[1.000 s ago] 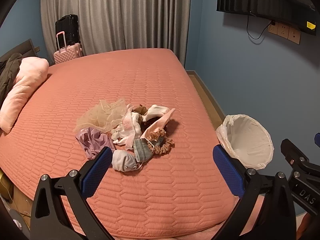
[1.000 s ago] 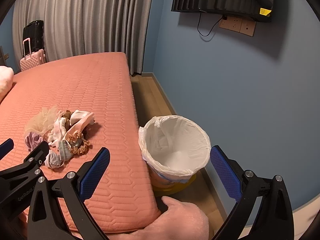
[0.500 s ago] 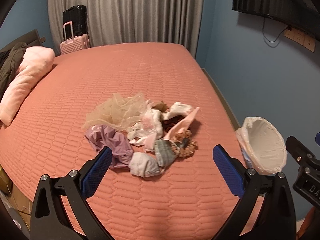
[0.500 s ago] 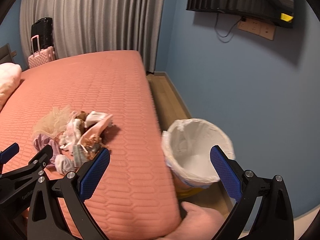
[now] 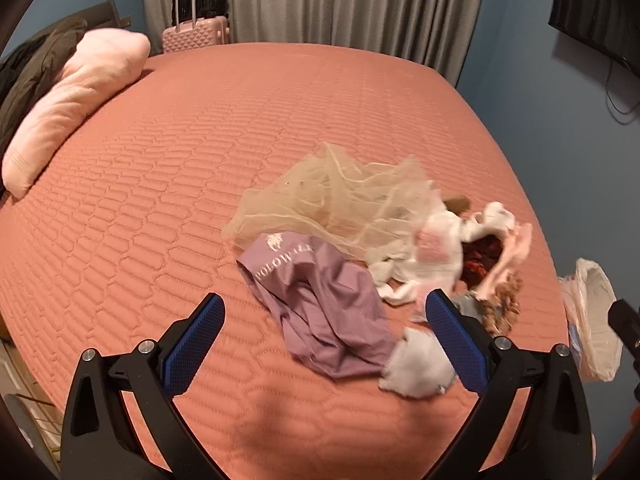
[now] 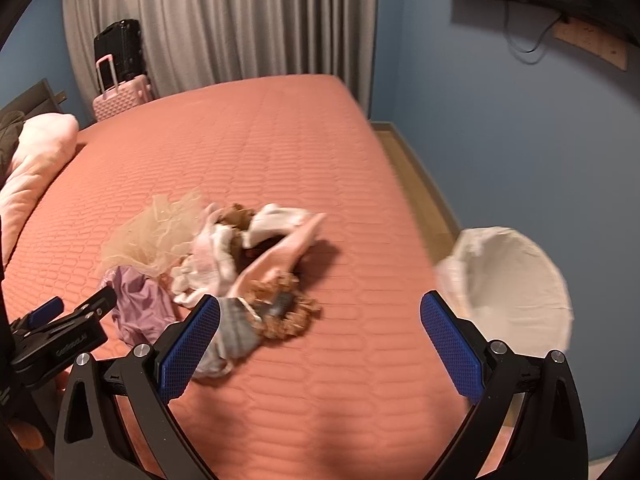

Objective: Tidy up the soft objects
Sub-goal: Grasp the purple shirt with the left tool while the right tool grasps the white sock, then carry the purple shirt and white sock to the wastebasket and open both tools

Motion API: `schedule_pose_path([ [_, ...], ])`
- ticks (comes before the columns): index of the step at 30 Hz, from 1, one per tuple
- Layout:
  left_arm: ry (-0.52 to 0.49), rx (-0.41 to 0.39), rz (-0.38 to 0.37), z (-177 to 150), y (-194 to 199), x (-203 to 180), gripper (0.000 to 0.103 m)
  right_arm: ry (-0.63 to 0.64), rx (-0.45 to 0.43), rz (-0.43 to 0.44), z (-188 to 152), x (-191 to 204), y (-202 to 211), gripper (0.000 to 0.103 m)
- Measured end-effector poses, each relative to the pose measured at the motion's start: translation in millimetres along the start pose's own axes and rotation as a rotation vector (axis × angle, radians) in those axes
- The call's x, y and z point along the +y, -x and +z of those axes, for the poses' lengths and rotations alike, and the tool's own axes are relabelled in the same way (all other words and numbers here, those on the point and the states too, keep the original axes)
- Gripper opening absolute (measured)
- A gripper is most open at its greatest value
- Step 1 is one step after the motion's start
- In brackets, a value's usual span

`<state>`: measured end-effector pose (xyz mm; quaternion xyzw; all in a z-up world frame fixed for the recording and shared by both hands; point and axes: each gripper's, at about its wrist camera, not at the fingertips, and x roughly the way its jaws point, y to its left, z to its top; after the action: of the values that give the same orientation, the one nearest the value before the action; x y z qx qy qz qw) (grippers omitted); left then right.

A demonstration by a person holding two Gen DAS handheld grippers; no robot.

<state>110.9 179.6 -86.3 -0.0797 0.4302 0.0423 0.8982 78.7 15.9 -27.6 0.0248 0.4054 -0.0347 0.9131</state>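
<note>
A heap of soft things lies on the salmon quilted bed (image 5: 160, 208): a beige tulle piece (image 5: 340, 200), a mauve cloth with white lettering (image 5: 320, 304), white-and-pink socks (image 5: 432, 252), a pale grey sock (image 5: 420, 368) and a brown scrunchie (image 5: 500, 304). My left gripper (image 5: 324, 332) is open, hovering just over the mauve cloth, holding nothing. My right gripper (image 6: 320, 340) is open over the bed's near edge, with the scrunchie (image 6: 288, 304) and a grey sock (image 6: 236, 332) by its left finger. The left gripper's body (image 6: 60, 336) shows at lower left in the right wrist view.
A bin lined with a white bag (image 6: 508, 280) stands on the floor off the bed's right side (image 5: 592, 312). A pink pillow (image 5: 80, 104) and dark jacket (image 5: 28, 76) lie at the head. Pink and black suitcases (image 5: 196, 12) stand by grey curtains.
Both grippers have moved forward and leftward toward the heap, which now looks much closer and larger. The bin has slid toward the right edge of both views. Both stay open.
</note>
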Motion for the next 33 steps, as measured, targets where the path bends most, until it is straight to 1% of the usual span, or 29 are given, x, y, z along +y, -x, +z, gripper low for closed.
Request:
schedule_pose_path([
  [1, 0.009, 0.014, 0.010, 3.3, -7.3, 4.1, 0.096, 0.001, 0.006, 0.008, 0.8, 4.6, -6.3, 0.097],
  [5, 0.043, 0.048, 0.008, 10.6, -32.0, 17.8, 0.096, 0.012, 0.053, 0.040, -2.1, 28.4, -39.2, 0.097],
  [7, 0.069, 0.073, -0.012, 11.8, -42.6, 25.2, 0.096, 0.025, 0.079, 0.055, -6.4, 39.3, -50.8, 0.097],
  [9, 0.093, 0.094, -0.041, 11.3, -49.3, 30.4, 0.091, 0.035, 0.102, 0.082, -13.5, 51.2, -59.6, 0.095],
  [10, 0.104, 0.110, -0.055, 10.6, -52.6, 33.0, 0.089, 0.039, 0.112, 0.101, -17.2, 56.4, -62.3, 0.092],
  [11, 0.108, 0.130, -0.075, 9.1, -55.9, 34.7, 0.079, 0.046, 0.126, 0.121, -21.4, 63.4, -65.8, 0.088],
  [12, 0.108, 0.142, -0.083, 7.7, -58.4, 35.0, 0.068, 0.055, 0.141, 0.138, -24.9, 69.6, -69.5, 0.085],
  [13, 0.108, 0.157, -0.093, 5.5, -61.1, 35.5, 0.064, 0.065, 0.156, 0.154, -29.0, 75.0, -73.0, 0.080],
  [14, 0.112, 0.169, -0.101, 3.3, -62.9, 36.4, 0.056, 0.075, 0.175, 0.172, -33.6, 81.0, -77.7, 0.072],
  [15, 0.127, 0.181, -0.113, 0.2, -64.3, 38.4, 0.045, 0.085, 0.196, 0.183, -38.2, 86.5, -82.7, 0.067],
  [16, 0.138, 0.190, -0.133, -2.6, -64.9, 39.7, 0.040, 0.096, 0.219, 0.196, -42.4, 91.4, -87.8, 0.058],
  [17, 0.147, 0.200, -0.155, -6.1, -64.5, 40.4, 0.029, 0.102, 0.234, 0.209, -45.8, 96.1, -91.5, 0.048],
  [18, 0.149, 0.201, -0.161, -8.7, -63.4, 40.9, 0.020, 0.108, 0.252, 0.223, -49.9, 99.9, -95.8, 0.043],
  [19, 0.147, 0.200, -0.163, -11.4, -61.0, 41.1, 0.017, 0.112, 0.267, 0.239, -53.6, 102.8, -99.1, 0.031],
  [20, 0.146, 0.196, -0.170, -13.9, -58.1, 41.7, 0.011, 0.117, 0.276, 0.251, -55.7, 105.0, -101.0, 0.026],
  [21, 0.145, 0.193, -0.176, -16.0, -57.1, 44.0, 0.008, 0.125, 0.282, 0.257, -57.8, 107.1, -101.9, 0.025],
  [22, 0.145, 0.189, -0.181, -17.7, -53.3, 44.8, 0.007, 0.128, 0.280, 0.263, -58.7, 108.0, -100.5, 0.019],
  [23, 0.147, 0.183, -0.185, -19.1, -48.8, 46.2, 0.006, 0.129, 0.276, 0.269, -59.4, 108.5, -99.8, 0.015],
  [25, 0.141, 0.169, -0.193, -18.4, -37.6, 44.0, 0.005, 0.126, 0.266, 0.283, -58.0, 107.7, -95.2, 0.012],
  [30, 0.115, 0.112, -0.218, -10.0, -5.1, 33.8, 0.004, 0.094, 0.200, 0.296, -43.0, 92.8, -66.7, 0.012],
  [33, 0.080, 0.057, -0.237, -1.3, 24.2, 20.0, 0.004, 0.082, 0.130, 0.286, -28.9, 80.1, -43.4, 0.012],
])
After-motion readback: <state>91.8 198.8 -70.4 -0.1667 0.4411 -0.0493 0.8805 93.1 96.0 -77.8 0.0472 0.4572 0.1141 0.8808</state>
